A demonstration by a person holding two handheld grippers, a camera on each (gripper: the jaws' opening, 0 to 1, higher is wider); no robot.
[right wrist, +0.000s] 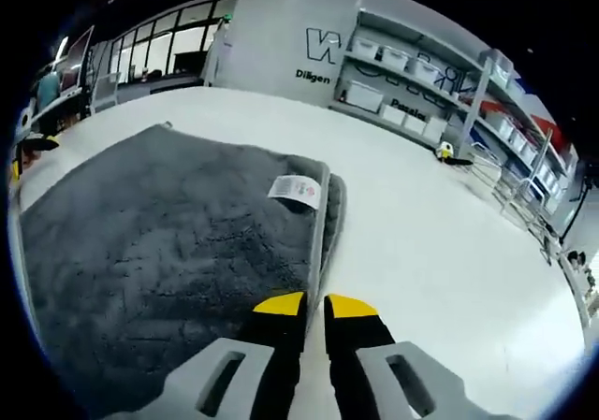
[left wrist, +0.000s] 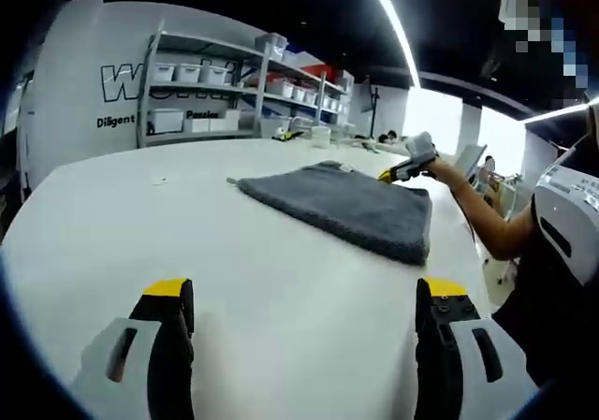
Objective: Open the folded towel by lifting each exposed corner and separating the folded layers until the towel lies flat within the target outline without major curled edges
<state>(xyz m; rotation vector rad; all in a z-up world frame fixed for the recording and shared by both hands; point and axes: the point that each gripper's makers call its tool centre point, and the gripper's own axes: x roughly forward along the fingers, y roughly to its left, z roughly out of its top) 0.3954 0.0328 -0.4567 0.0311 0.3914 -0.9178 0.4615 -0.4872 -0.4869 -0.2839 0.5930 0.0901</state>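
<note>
On the white counter [left wrist: 281, 280] we've got the grey towel [left wrist: 342, 207] still folded, sitting toward the far right side in the left gripper view, well apart from our left claw [left wrist: 304, 312]. That one hangs over bare counter with its jaws spread wide and nothing between them.

The right claw [right wrist: 313, 305] is the busy one. In the right gripper view its yellow tips are nearly together right at the towel's near edge, and it looks like they're pinching the top layer's edge, though we can't see the actual contact well enough to swear by it. In the left gripper view the same claw sits at the towel's far right corner, with a hand behind it.

The towel looks like thick, fluffy microfibre, so we'd guess it's light, floppy and a bit grippy against itself. The layers will probably drag on each other rather than slide. There's a white care tag [right wrist: 297, 191] near one corner where the stacked edges show, and that exposed corner seems like the best place to grab just one layer. Shelves with bins [left wrist: 201, 88] stand behind the counter.
</note>
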